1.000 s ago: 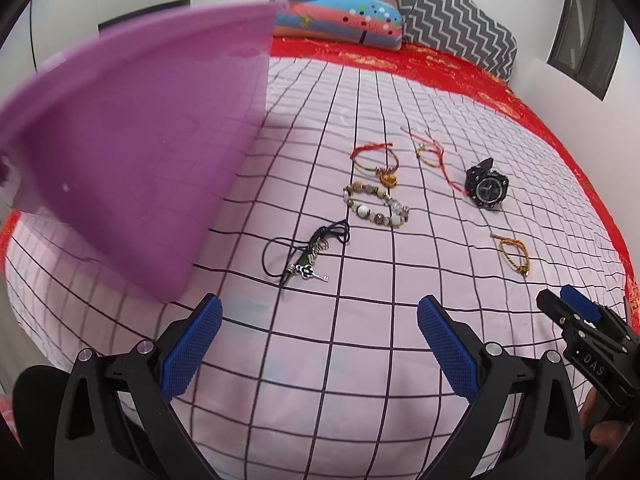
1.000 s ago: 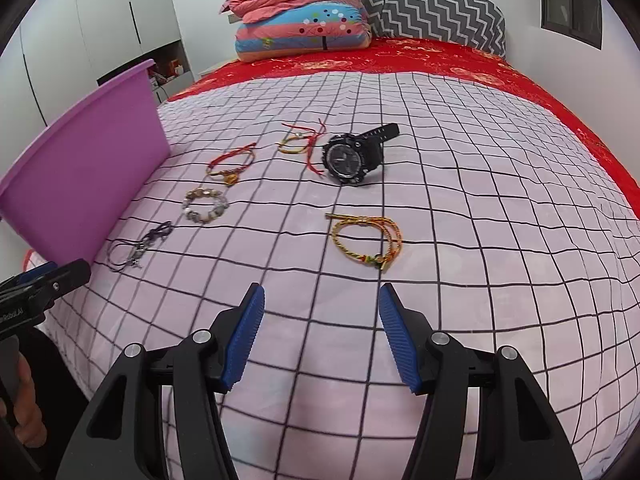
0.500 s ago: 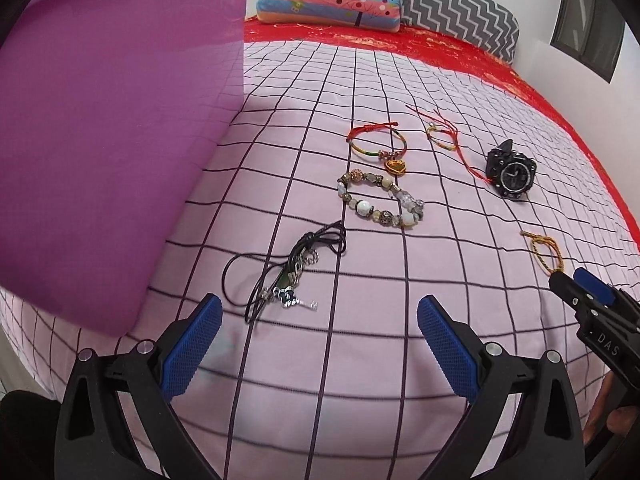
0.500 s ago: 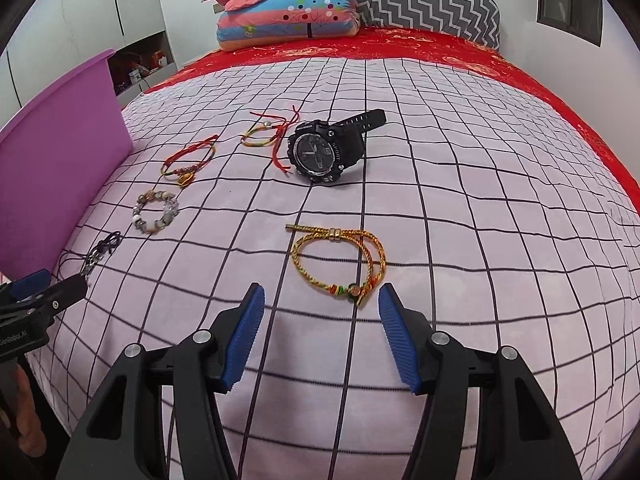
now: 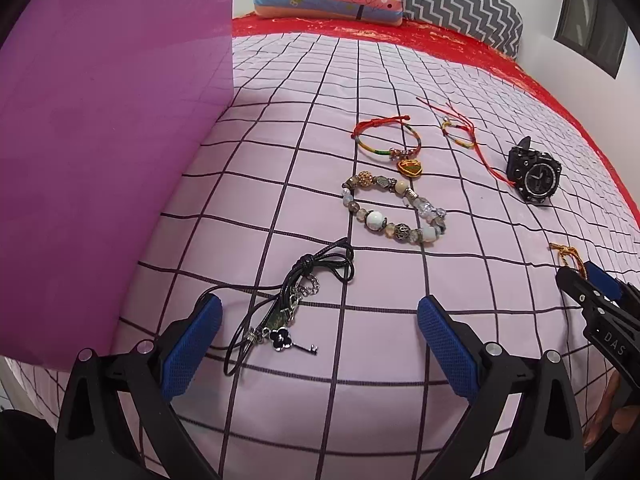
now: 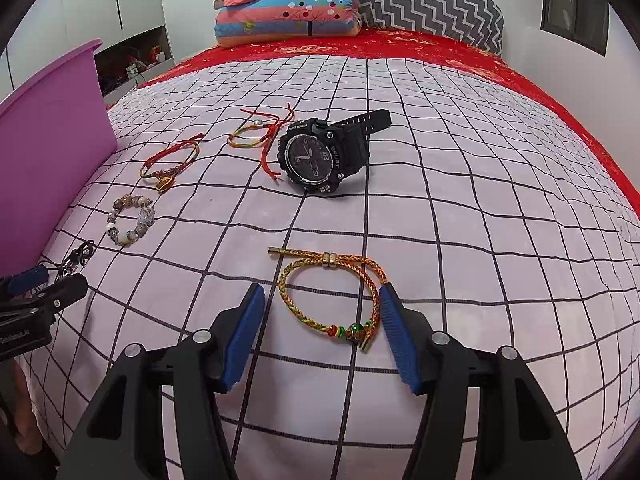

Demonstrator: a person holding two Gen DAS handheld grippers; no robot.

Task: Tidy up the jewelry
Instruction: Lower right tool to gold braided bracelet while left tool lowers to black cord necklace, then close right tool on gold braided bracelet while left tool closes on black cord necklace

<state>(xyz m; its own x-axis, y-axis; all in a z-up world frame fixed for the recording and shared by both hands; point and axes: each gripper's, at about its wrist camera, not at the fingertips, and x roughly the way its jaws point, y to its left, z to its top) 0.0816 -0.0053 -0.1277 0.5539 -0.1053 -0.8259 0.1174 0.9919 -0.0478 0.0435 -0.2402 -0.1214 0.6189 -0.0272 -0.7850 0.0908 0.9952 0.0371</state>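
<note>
While both tools are gaping empty, the right tool (image 6: 322,332) is straddling the braided bracelet (image 6: 332,292) just this side of the watch (image 6: 320,152); the left tool (image 5: 318,336) is framing the black cord necklace (image 5: 288,304).

"SPORT" on the watch (image 6: 320,156) bezel

Left claw (image 5: 318,330) and right claw (image 6: 322,322) both gape wide, angled downward.

Braided cord bracelet (image 6: 334,298) and glossy beaded bracelet (image 5: 394,208) lie on matt checked cloth sheet (image 6: 460,208).
</note>
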